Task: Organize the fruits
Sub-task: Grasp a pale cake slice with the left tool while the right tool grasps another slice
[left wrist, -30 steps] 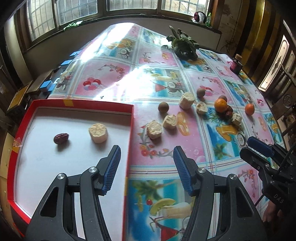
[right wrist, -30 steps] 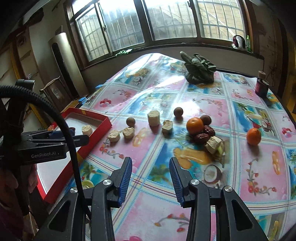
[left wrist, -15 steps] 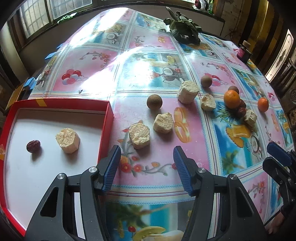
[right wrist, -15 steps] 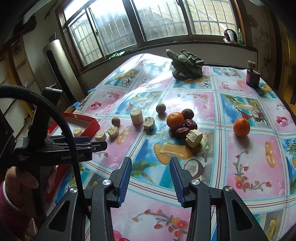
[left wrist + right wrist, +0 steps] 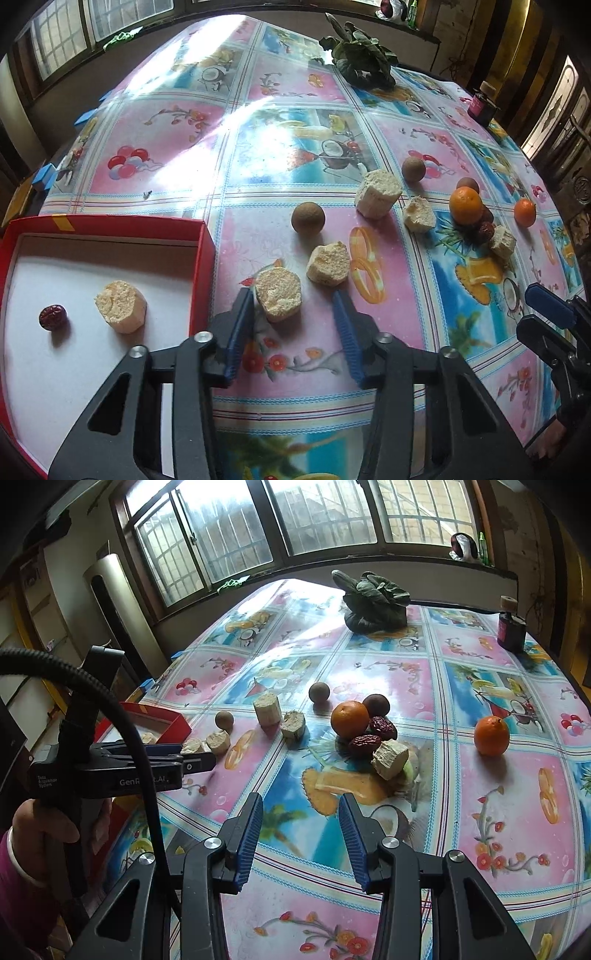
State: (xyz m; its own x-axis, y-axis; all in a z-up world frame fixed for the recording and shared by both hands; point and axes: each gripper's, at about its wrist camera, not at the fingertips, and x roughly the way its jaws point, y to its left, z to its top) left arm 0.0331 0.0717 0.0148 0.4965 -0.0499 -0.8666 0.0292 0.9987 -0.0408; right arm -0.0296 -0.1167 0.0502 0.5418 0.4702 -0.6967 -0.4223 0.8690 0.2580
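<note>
The table (image 5: 517, 812) is covered with a glossy cloth printed with fruit and flower squares. At its near left a red tray (image 5: 201, 258) is placed. Pale cut chunks (image 5: 277, 293) and two brown round fruits (image 5: 307, 218) are spread in the middle. Further right, a large orange (image 5: 349, 719) is seen touching dark red dates (image 5: 365, 743) and another pale chunk (image 5: 389, 758); a smaller orange (image 5: 491, 731) lies well apart. At the far end a leafy green bunch (image 5: 373, 603) and a small dark bottle (image 5: 511, 627) are set.
</note>
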